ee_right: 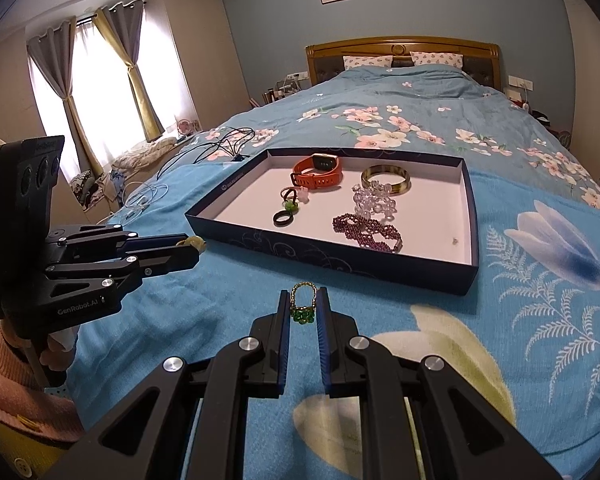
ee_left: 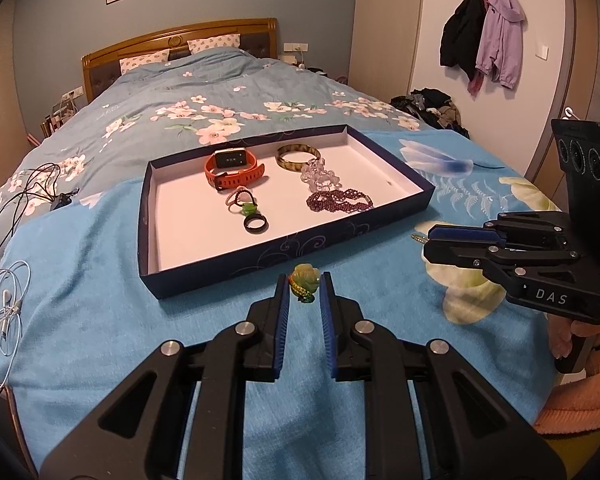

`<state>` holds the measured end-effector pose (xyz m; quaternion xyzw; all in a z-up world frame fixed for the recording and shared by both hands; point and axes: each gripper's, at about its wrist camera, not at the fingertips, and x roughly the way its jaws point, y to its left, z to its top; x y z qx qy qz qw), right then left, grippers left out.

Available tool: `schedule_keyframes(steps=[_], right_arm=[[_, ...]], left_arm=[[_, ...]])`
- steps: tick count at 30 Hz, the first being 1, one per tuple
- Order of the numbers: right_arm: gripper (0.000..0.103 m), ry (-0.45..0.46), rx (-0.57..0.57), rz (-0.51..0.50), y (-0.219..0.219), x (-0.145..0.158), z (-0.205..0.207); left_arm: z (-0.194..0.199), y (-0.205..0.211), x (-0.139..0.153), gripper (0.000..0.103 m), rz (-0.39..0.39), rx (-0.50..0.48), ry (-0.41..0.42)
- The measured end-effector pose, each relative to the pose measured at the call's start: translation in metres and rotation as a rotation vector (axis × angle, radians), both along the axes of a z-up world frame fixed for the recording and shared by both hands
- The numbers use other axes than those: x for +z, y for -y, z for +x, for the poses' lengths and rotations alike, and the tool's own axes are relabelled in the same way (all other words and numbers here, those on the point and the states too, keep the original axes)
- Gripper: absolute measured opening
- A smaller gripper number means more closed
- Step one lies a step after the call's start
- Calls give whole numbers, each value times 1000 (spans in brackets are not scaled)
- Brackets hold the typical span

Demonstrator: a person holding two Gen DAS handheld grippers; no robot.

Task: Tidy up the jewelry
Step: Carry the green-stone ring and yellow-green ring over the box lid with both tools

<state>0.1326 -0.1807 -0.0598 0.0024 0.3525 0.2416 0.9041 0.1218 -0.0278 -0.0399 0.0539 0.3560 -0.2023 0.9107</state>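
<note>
Jewelry sits gathered in the shallow navy box [ee_left: 260, 250] on the bed's blue blanket [ee_left: 100, 264] — I can see an orange-strapped watch [ee_left: 236, 170], a tortoiseshell bangle [ee_left: 297, 156], a clear bead bracelet [ee_left: 320, 174], a purple bead bracelet [ee_left: 338, 202], a black ring [ee_left: 255, 224] and a small green-stoned ring [ee_left: 247, 210] on its white floor.

My left tongs [ee_left: 305, 290] are clamped on a green carved pendant [ee_left: 306, 280] with a knotted cord, held above the blanket just short of the box's near wall.

My right tongs [ee_right: 303, 310] are clamped on a small gold-beaded ring with a green charm [ee_right: 302, 305], also just in front of the box — in the left view they appear side-on at the right [ee_left: 426, 240], with a gold bit poking past the tips. A hand in a pink sleeve [ee_left: 580, 396] grips the handle.

Loose cables [ee_left: 20, 196] and white earphones [ee_left: 6, 300] lie on the bed to the left.
</note>
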Motion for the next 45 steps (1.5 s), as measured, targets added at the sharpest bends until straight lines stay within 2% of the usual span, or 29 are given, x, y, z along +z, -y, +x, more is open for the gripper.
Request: schedule_keyframes(steps=[45], right_arm=[[11, 49, 8, 28, -4, 18, 22]], left_arm=[[14, -5, 27, 16, -25, 27, 68]])
